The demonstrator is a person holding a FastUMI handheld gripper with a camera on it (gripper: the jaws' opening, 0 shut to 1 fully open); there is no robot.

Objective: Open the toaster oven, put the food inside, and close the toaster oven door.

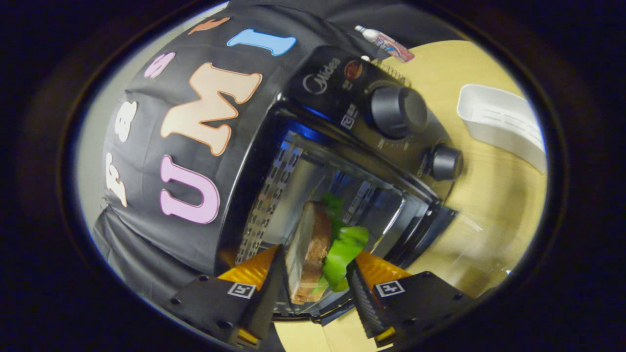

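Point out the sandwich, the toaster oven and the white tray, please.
sandwich (309, 249): gripper view, bread crust, held between the jaws.
toaster oven (398, 111): gripper view, upper control knob.
white tray (503, 124): gripper view, its side wall.

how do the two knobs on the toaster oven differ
The bigger knob sits nearer the brand logo on the toaster oven; the smaller knob sits further along the control panel, towards the open door's end. The bigger knob looks clearly wider across its face than the smaller knob. Both are dark, round and stick out from the same panel. The gripper holds the sandwich at the oven's mouth, away from both knobs.
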